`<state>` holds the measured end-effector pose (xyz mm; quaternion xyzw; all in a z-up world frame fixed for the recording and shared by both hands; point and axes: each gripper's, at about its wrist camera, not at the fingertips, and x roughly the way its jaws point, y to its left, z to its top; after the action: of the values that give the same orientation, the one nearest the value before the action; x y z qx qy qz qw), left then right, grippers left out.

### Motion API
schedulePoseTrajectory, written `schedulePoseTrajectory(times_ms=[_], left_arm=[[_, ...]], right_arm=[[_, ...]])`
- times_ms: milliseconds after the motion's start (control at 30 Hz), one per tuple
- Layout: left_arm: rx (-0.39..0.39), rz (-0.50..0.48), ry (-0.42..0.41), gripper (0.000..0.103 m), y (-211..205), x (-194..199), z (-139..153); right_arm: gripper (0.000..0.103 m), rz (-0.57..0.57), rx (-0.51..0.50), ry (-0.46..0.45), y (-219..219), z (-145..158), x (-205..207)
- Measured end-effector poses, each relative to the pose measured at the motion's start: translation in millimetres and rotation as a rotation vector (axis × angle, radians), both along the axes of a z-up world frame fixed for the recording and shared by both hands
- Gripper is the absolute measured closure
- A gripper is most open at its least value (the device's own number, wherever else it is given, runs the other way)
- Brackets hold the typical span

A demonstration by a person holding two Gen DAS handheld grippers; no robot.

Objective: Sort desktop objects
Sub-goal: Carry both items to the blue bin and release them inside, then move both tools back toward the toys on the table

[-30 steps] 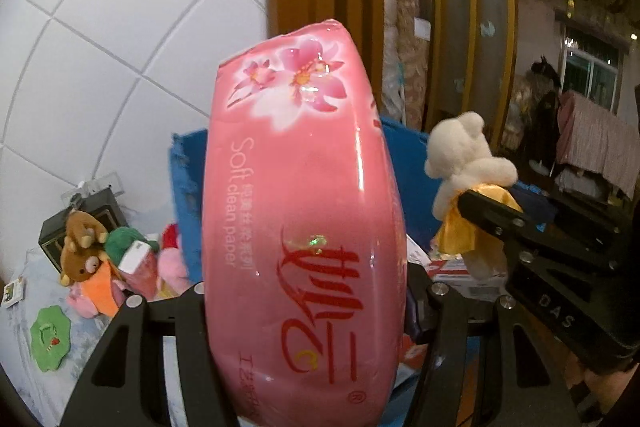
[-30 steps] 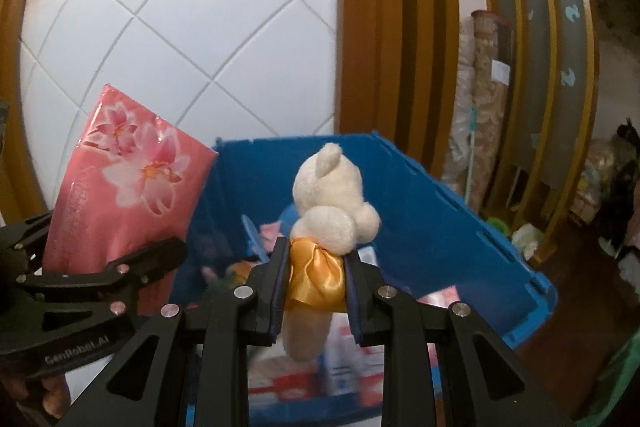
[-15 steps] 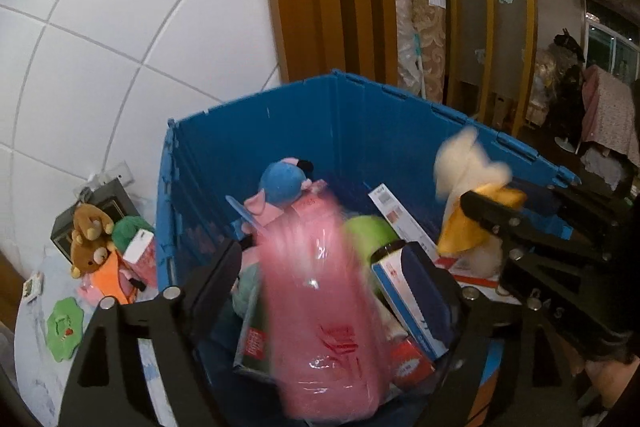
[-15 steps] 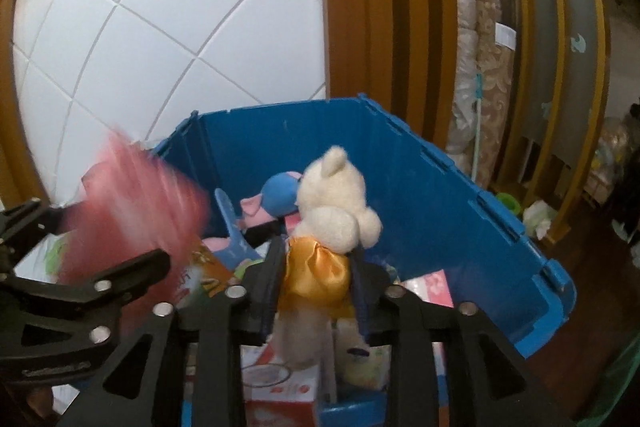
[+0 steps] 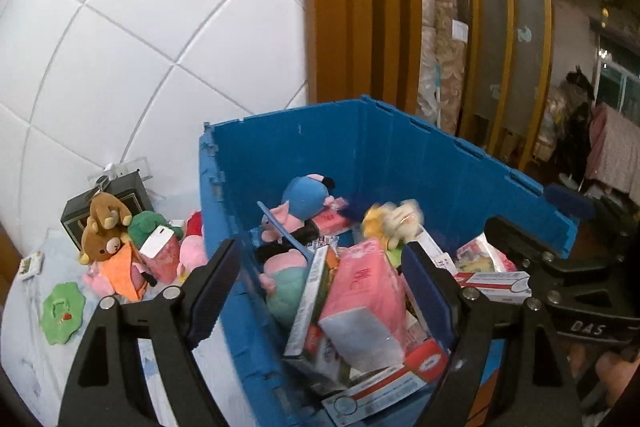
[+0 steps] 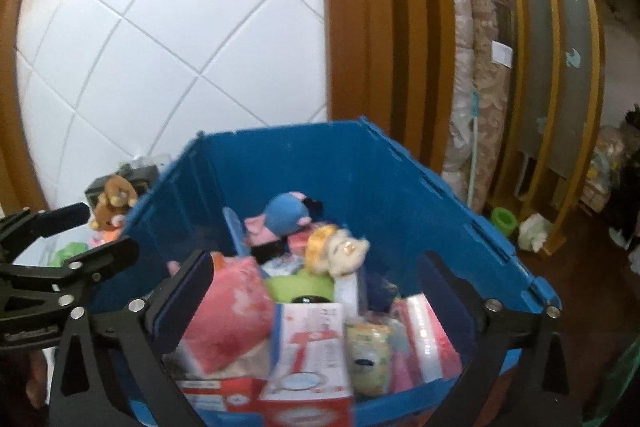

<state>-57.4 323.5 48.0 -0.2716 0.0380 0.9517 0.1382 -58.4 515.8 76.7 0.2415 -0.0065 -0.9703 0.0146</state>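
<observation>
Pink plastic-wrapped tissue pack (image 5: 362, 301) lies tilted in the blue plastic crate (image 5: 400, 151), long axis toward the far wall. Both claws, left (image 5: 320, 291) and right (image 6: 316, 297), gape empty, having just opened. Only the left view shows plush toys (image 5: 116, 247) on the tabletop's far edge clearly.

Left gripper (image 5: 320, 279) open over the near edge of the blue crate (image 5: 400, 155), jaws just widened, nothing pressed between the pads. Pink tissue pack (image 5: 364, 291) lying tilted on the heap inside, among cartons and a blue-and-pink plush (image 5: 304, 199). Cream plush bear (image 5: 394, 217) blurred, above the pile toward the far wall — contact with the pile unclear. Right gripper (image 5: 532, 267) at the right edge, jaws apart, empty. Outside the crate on the left — a brown bear toy (image 5: 102, 231), a black box (image 5: 108, 199) behind it, a green coaster (image 5: 62, 311) on the pale cloth
</observation>
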Motion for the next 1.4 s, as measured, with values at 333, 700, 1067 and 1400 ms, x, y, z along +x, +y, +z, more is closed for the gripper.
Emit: schedulePoseTrajectory(times_ms=[333, 700, 1067, 1400], left_arm=[[0.028, 0.137, 0.053, 0.021, -91, 11, 2], [0.065, 0.253, 0.031, 0.021, -254, 9, -21], [0.039, 0.396, -0.102, 0.021, -404, -16, -79], [0.043, 0.472, -0.185, 0.021, -459, -75, -110]], right_arm=[[0.000, 0.129, 0.006, 0.063, -79, 25, 12], [0.000, 0.175, 0.020, 0.092, -221, 38, 15], [0.000, 0.176, 0.031, -0.018, -336, 0, -32], [0.000, 0.215, 0.062, -0.199, -389, -58, -127]])
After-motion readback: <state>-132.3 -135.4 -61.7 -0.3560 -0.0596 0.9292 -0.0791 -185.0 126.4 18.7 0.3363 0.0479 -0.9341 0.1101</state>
